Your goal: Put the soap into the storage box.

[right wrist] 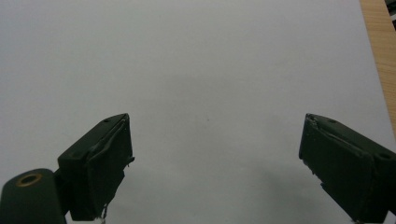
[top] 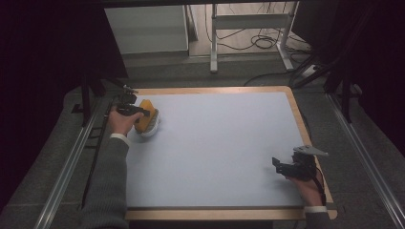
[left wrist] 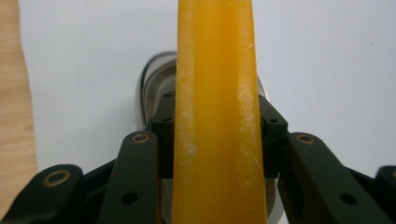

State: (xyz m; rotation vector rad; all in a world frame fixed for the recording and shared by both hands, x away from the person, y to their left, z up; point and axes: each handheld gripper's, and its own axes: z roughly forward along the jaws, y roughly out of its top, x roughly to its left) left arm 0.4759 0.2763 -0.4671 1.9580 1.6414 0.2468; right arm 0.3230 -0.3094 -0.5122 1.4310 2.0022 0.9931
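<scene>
- Orange, flat and wedge-shaped, a plastic-looking piece (top: 145,113) is sitting at the upper left of the high view, clamped edge-on between the left gripper (left wrist: 215,128)'s jaws, probably so it can be steered into or out of the pale round dish (top: 152,127) directly under it.
- Coming in along the frame's left side, the grey-sleeved left forearm (top: 109,186) is reaching forward.
- At the lower right, the right gripper (top: 283,167) is resting low over the pale blue mat (top: 215,148), jaws spread wide on nothing, seemingly waiting.
</scene>
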